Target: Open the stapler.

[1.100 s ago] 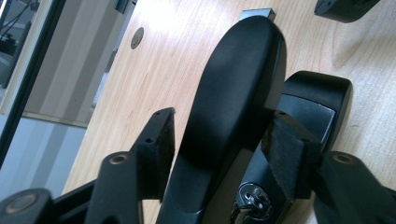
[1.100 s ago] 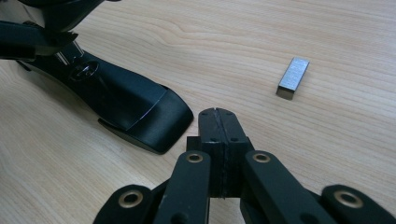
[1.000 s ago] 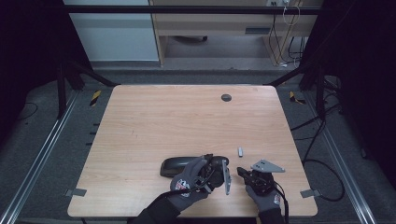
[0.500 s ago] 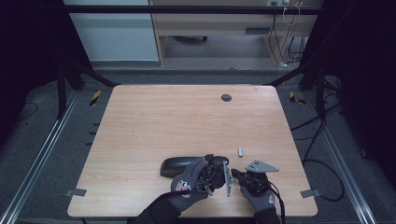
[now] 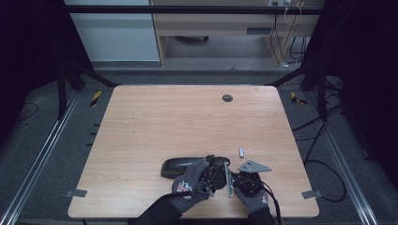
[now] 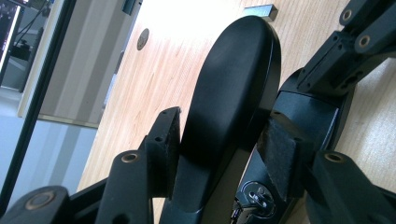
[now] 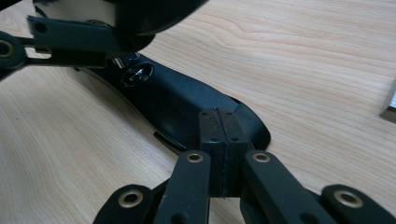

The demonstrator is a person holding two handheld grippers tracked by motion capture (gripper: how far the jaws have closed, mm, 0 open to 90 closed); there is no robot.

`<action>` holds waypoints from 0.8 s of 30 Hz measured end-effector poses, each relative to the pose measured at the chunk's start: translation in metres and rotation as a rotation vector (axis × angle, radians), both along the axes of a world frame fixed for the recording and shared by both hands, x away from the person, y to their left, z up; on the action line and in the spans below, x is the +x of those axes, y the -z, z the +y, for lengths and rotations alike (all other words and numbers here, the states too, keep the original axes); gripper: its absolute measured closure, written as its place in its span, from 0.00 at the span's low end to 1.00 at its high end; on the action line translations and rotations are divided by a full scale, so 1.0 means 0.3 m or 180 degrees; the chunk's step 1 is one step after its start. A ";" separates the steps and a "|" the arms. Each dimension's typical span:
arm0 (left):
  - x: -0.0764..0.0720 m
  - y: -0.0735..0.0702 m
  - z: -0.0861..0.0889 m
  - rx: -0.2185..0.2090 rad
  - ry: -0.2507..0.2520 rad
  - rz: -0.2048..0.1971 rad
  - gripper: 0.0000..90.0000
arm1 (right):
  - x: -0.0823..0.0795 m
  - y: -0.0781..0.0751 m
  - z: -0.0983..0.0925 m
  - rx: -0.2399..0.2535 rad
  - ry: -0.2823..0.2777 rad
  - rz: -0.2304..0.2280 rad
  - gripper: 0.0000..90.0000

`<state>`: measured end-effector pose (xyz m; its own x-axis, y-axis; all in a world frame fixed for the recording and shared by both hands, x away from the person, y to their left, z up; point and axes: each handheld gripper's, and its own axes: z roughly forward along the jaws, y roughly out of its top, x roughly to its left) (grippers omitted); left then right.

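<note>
Nudged closer, the shut right claw point(image 7: 218, 154) meets the black case point(image 6: 224, 107) the left claw point(image 6: 219, 149) grips; opening remains.

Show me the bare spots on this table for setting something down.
Bare wood spans the table from the round grommet down to the black case. It is crowded at the near edge, around both grippers and the small grey block.

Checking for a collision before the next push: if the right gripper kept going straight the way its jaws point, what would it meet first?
Most likely the black handle-shaped part. The right gripper, jaws shut with pads together, points right at its rounded end, seemingly touching already. Beyond lies the left gripper, clamped on that part.
</note>
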<state>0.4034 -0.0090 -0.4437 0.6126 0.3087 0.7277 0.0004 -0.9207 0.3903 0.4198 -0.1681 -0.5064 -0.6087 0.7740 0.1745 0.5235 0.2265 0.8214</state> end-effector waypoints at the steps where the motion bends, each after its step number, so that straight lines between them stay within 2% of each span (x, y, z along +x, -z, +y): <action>1: 0.000 0.000 0.000 -0.0003 0.0001 -0.0002 0.56 | 0.000 0.000 0.002 0.0002 -0.0011 -0.0005 1.00; 6: 0.001 -0.001 0.001 -0.0012 0.0000 -0.0003 0.56 | 0.000 0.001 0.011 -0.0001 -0.0024 -0.0018 1.00; 11: 0.003 -0.007 0.006 -0.0111 -0.0014 0.0003 0.56 | 0.002 0.003 0.014 0.0017 -0.0040 -0.0028 1.00; 18: 0.004 -0.027 0.018 -0.0183 -0.0021 0.0014 0.56 | 0.002 0.002 0.018 0.0021 -0.0007 -0.0014 1.00; 22: 0.002 -0.043 0.031 -0.0254 -0.0024 0.0007 0.57 | 0.000 0.002 0.021 0.0014 0.0009 -0.0018 1.00; 24: 0.002 -0.059 0.045 -0.0356 -0.0040 0.0009 0.57 | 0.002 0.001 0.020 0.0024 0.0010 -0.0010 1.00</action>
